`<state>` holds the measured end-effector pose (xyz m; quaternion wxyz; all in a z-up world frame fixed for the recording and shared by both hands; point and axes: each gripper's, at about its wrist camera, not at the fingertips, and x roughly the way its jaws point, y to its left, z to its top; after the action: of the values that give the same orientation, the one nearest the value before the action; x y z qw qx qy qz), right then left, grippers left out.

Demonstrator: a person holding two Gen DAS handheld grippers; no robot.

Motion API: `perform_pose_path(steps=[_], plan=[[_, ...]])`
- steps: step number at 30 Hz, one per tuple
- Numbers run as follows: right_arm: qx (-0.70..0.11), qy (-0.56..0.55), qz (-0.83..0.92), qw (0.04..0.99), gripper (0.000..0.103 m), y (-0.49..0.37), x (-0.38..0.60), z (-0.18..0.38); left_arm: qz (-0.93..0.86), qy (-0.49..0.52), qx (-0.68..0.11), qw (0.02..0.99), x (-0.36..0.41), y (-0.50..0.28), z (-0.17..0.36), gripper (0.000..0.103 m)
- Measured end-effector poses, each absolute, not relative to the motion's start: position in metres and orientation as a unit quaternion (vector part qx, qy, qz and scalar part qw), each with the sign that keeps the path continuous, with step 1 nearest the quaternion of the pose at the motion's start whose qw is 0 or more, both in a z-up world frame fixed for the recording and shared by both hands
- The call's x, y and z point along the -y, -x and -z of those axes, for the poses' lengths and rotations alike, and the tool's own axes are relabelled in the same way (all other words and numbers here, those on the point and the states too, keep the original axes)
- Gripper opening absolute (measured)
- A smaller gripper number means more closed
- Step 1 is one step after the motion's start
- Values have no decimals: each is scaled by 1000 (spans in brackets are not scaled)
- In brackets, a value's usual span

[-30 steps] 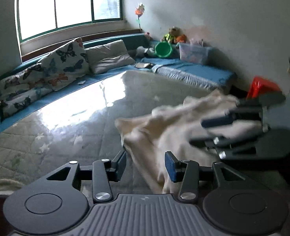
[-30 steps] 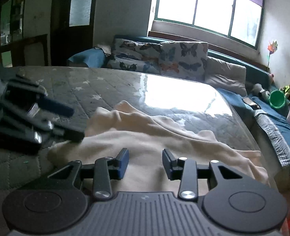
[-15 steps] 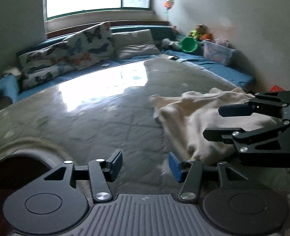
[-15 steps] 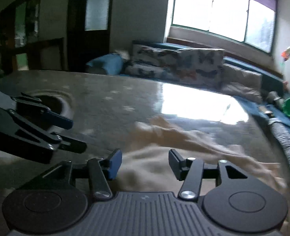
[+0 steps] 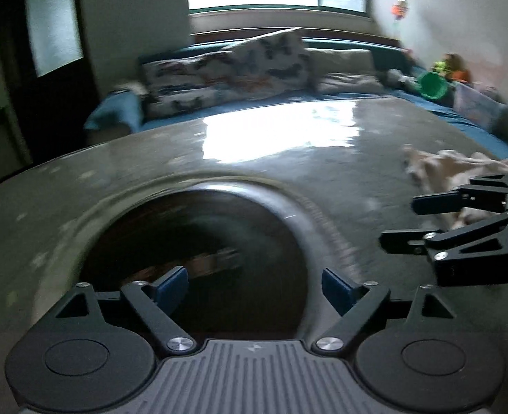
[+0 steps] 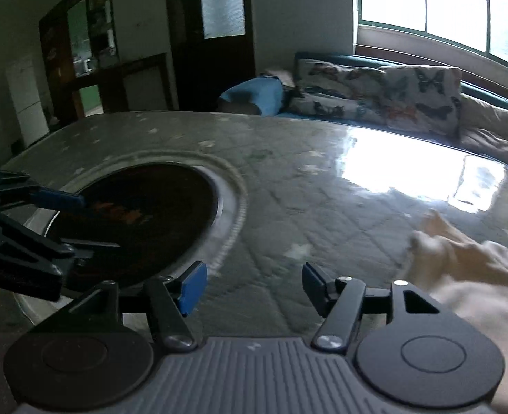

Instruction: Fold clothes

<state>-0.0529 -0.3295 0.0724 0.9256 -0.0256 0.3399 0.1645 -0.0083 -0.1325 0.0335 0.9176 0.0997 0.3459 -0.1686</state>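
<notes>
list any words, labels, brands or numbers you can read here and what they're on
No text can be read.
Small embossed mark on the grey ribbed body of the left gripper: a logo, no letters.
Same mark on the right gripper.
Orange marks inside the dark round opening in the quilted table cover: too blurred to read.

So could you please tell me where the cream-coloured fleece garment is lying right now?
The cream-coloured fleece garment lies on the grey quilted table cover, at the right edge of both wrist views, beside the right gripper and away from the dark round opening.
</notes>
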Motion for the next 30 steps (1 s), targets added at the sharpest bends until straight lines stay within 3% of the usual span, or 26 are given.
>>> perform_pose_path(steps=[4,17,30], plan=[[-346,29,-176,921,67,45,311,-68,124,-85,-348,925,100,12,-32,94],[-342,46,-168,923,78,19,276,-50,-31,-28,-334,942,-5,11,-9,99],[-343,65,-160,923,103,2,256,-41,-65,5,-336,940,-36,5,-6,103]])
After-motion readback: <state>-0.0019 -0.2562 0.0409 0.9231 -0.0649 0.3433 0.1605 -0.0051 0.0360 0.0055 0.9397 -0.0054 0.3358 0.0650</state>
